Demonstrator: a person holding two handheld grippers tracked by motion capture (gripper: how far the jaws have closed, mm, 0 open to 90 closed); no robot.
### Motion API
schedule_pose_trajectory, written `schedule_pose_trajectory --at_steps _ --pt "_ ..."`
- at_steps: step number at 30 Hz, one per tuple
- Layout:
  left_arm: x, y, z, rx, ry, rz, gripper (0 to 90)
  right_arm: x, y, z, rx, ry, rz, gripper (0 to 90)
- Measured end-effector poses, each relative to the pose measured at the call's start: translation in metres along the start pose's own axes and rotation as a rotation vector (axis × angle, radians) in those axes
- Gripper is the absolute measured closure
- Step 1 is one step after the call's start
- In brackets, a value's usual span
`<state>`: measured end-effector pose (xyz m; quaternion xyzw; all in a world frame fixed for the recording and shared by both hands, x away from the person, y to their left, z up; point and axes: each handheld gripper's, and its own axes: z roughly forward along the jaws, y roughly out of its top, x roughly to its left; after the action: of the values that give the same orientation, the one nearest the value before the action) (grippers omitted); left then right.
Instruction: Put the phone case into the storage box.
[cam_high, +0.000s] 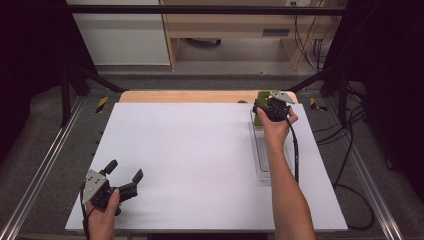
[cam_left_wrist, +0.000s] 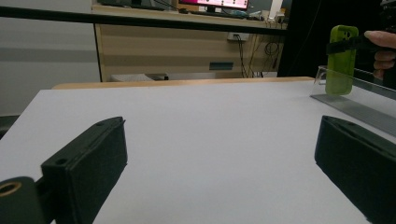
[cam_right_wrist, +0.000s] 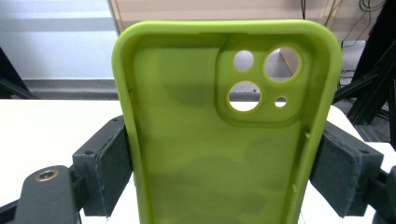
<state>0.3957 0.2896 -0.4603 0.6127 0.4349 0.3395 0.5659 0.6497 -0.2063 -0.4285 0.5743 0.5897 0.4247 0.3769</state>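
A lime-green phone case (cam_right_wrist: 224, 140) stands upright between my right gripper's jaws, its hollow inside and camera cut-outs facing the camera. My right gripper (cam_high: 269, 108) is shut on it at the far right of the white table, over the far end of a clear tray (cam_high: 263, 150). From the left gripper view the phone case (cam_left_wrist: 342, 60) is upright at the tray's end, with a black jaw across it. My left gripper (cam_high: 125, 170) rests at the near left corner of the white board (cam_high: 200, 160), jaws wide apart with nothing between them.
The clear tray (cam_left_wrist: 355, 105) runs along the board's right side. A wooden strip (cam_high: 200, 96) borders the far edge. Metal rails (cam_high: 40, 170) flank the table, and cables (cam_high: 350, 165) trail on the right. Beyond stands a wooden cabinet (cam_left_wrist: 187, 51).
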Motion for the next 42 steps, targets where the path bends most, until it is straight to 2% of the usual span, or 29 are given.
schedule_pose_trajectory --at_steps 3,8,19,42 --pt "0.001 0.001 -0.001 -0.003 0.006 0.008 2.0 0.002 -0.001 0.000 -0.009 -0.005 -0.019 16.6" --pt "0.005 0.000 -0.001 -0.005 0.009 -0.013 2.0 0.002 -0.003 0.002 -0.016 -0.011 -0.025 16.6" --pt "0.005 0.000 -0.001 -0.006 0.004 -0.019 2.0 0.000 -0.006 0.004 -0.026 -0.022 -0.006 16.5" --pt "0.003 0.000 0.001 0.000 -0.004 -0.009 2.0 0.005 -0.011 0.009 -0.038 0.001 -0.011 16.3"
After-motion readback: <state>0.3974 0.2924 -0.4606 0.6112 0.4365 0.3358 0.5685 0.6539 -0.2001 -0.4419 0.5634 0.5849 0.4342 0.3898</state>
